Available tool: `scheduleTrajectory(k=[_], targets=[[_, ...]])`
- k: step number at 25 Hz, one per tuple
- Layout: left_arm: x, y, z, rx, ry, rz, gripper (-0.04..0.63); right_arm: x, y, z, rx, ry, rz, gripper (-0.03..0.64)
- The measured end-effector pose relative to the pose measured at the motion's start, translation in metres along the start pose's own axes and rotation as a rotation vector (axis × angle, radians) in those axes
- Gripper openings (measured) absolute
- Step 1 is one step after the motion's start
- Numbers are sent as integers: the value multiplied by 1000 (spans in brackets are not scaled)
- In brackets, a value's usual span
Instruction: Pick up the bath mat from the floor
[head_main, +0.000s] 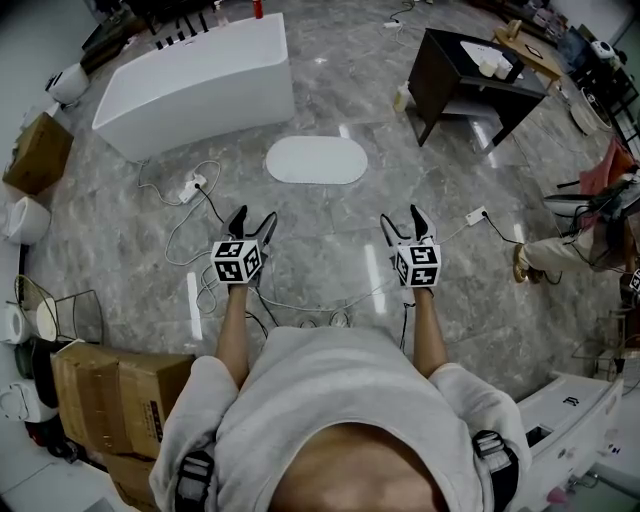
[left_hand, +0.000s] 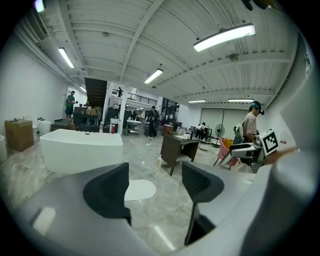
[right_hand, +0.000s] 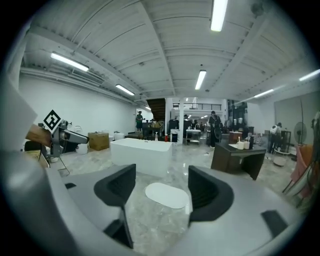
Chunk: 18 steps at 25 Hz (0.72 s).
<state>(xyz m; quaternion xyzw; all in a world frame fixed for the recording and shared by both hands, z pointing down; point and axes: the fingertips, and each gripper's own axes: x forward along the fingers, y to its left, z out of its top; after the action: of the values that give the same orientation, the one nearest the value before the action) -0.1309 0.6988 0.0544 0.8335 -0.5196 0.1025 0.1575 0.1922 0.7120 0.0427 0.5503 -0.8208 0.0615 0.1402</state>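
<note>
Lying flat on the grey marbled floor (head_main: 330, 250), the white oval mat (head_main: 316, 160) is seen in the head view ahead of both grippers and well apart from them, between a white tub (head_main: 195, 85) on the left and a dark desk (head_main: 475, 80) on the right. The left gripper (head_main: 254, 216) and the right gripper (head_main: 401, 217) are held out side by side above the floor, each tilted a little downward, with the mat roughly centred beyond the gap between them. In the left gripper view the jaws are seen standing apart with nothing gripped, only floor showing between them; the mat (left_hand: 140, 190) is partly hidden behind the left-hand jaw there. In the right gripper view the jaws are likewise spread and empty, and the mat (right_hand: 166, 195) is framed in the gap between them, far off on the floor, with the tub (right_hand: 142, 155) behind it. Neither gripper is touching the mat, which has not yet been lifted. Loose cables (head_main: 200, 215) are strewn over the floor near the left gripper, and cardboard boxes (head_main: 120, 385) are stacked at the lower left of the head view.
</note>
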Motion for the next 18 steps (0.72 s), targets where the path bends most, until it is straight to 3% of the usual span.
scheduleTrajectory(k=[18], targets=[[17,-37,-16,1,35,38,319,0,-29,-19,-9,22,51,298]])
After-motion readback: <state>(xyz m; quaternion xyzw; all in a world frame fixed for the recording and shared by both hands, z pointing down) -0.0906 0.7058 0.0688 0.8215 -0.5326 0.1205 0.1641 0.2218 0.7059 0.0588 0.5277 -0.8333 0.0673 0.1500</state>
